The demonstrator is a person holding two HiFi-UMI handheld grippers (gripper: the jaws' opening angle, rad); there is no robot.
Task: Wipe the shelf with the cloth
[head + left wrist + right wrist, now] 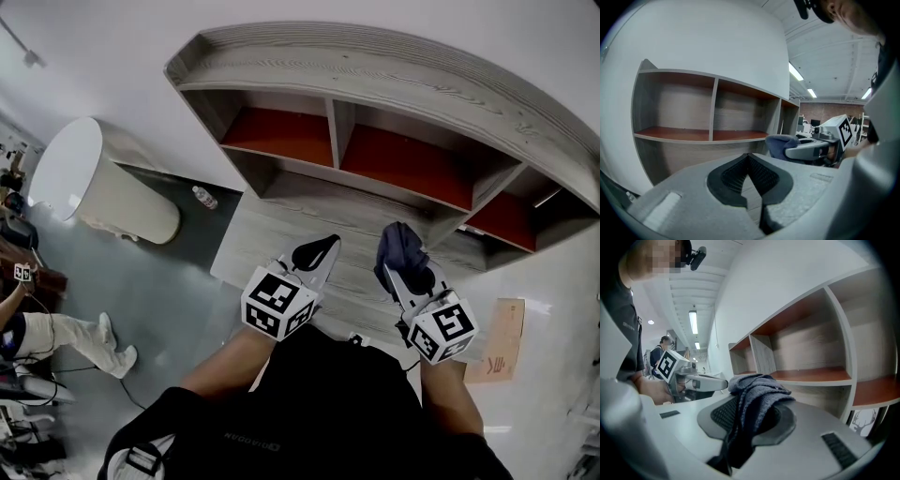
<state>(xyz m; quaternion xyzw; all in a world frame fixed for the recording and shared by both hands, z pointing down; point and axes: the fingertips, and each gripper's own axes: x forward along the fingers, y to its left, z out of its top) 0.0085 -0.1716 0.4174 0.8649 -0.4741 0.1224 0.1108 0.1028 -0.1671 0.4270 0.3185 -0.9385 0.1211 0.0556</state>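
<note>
A grey wooden shelf unit [394,89] with red-brown compartment floors [281,134] stands against the white wall. My right gripper [405,265] is shut on a dark blue-grey cloth [401,246], held over the grey lower ledge [309,202] in front of the compartments. The cloth [757,392] drapes over and between the jaws in the right gripper view. My left gripper [319,253] hangs beside it to the left, its jaws shut with nothing held. In the left gripper view the shut jaw tips [749,157] point at the shelf [698,133], with the cloth [780,143] at the right.
A white rounded table [89,178] stands at the left, with a plastic bottle [203,197] on the floor by the shelf. A cardboard piece [497,342] lies at the right. A seated person's legs [66,337] show at far left.
</note>
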